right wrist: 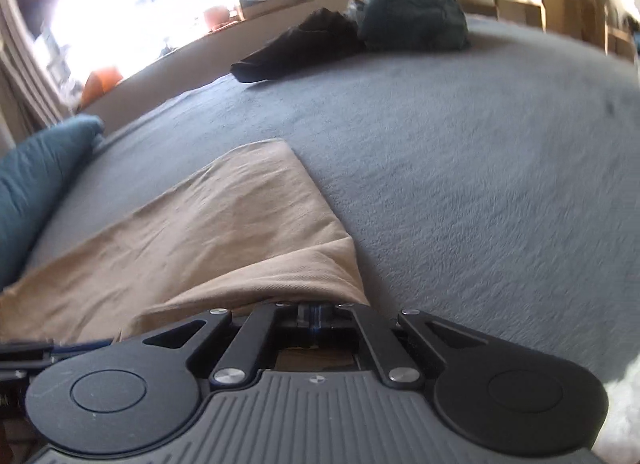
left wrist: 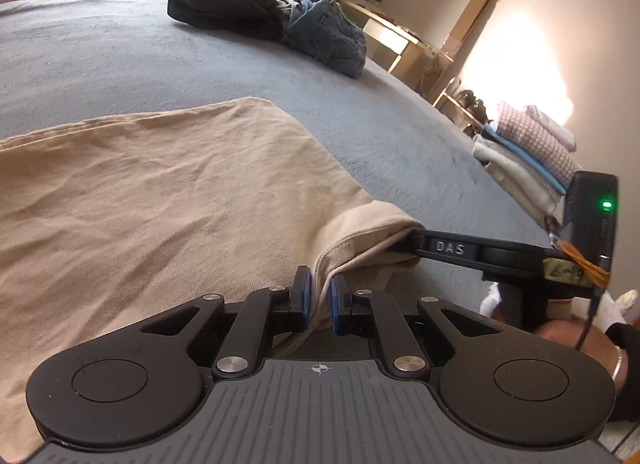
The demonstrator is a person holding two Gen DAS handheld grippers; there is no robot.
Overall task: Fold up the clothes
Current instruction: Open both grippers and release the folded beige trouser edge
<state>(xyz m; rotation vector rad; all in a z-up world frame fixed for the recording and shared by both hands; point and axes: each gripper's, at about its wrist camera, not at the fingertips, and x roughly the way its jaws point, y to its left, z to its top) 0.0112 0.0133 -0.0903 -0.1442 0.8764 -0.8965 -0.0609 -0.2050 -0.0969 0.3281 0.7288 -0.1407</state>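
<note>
A tan garment (left wrist: 168, 192) lies spread on the grey-blue bed cover (left wrist: 360, 116), with its near corner gathered into a raised fold. My left gripper (left wrist: 320, 298) is shut on that fold, the cloth pinched between its blue pads (left wrist: 305, 292). My right gripper (left wrist: 418, 244) comes in from the right, with its tips closed on the hem of the same corner. In the right wrist view the tan garment (right wrist: 208, 232) runs away to the left, and the right gripper (right wrist: 316, 318) is shut with the cloth's edge draped over its tips, which hides the pinch itself.
A heap of dark and denim clothes (left wrist: 288, 24) lies at the far side of the bed. A stack of folded laundry (left wrist: 528, 152) sits at the bed's right edge, with wooden shelves (left wrist: 412, 48) behind it. A teal pillow (right wrist: 36, 184) lies at the left.
</note>
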